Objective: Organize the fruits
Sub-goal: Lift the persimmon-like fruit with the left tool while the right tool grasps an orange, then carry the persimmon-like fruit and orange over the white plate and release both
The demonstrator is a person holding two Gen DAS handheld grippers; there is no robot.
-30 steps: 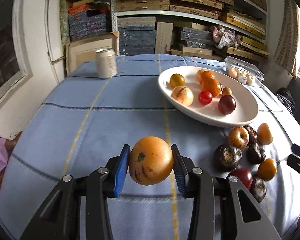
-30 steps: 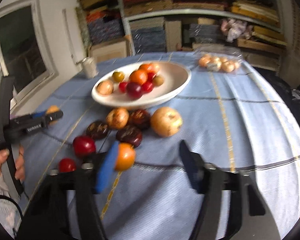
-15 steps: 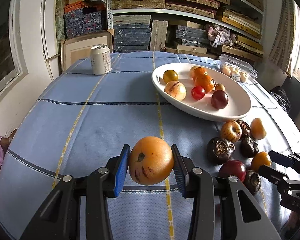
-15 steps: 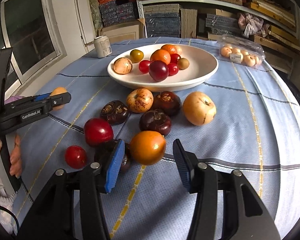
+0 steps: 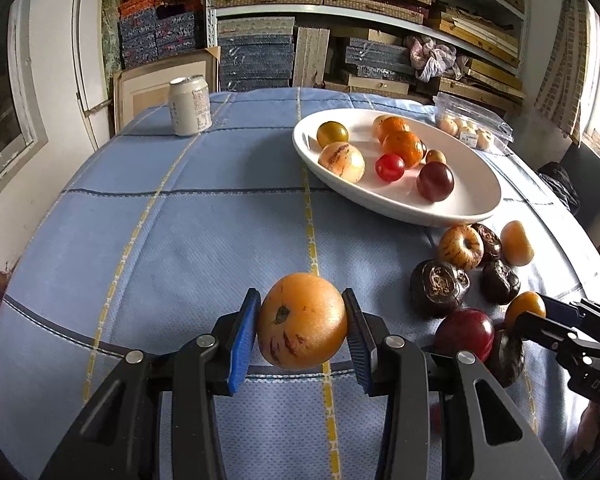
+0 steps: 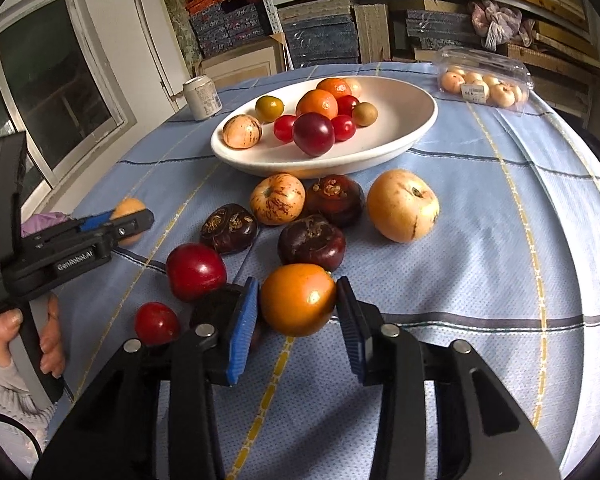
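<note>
Now the white bowl (image 6: 416,128) sits on the blue cloth (image 5: 220,240), with fruit inside. Near the bowl, my left gripper (image 5: 302,330) pinches a big orange fruit (image 5: 302,321). Closer to the bowl, my right gripper (image 6: 296,312) squeezes a smaller orange fruit (image 6: 298,300).

2 close wrist views, shared bowl (image 5: 396,204)

Worktop cloth (image 5: 180,240): light blue, crossed by yellow and dark lines.
Bowl (image 6: 420,120): plain white.
Held fruit (image 5: 302,327): orange with dark streaks.
Centre fruit (image 6: 298,305): glossy orange.
Hand-held gripper pads (image 6: 242,330): blue, on black frames.
Can (image 5: 189,105): off-white.
</note>
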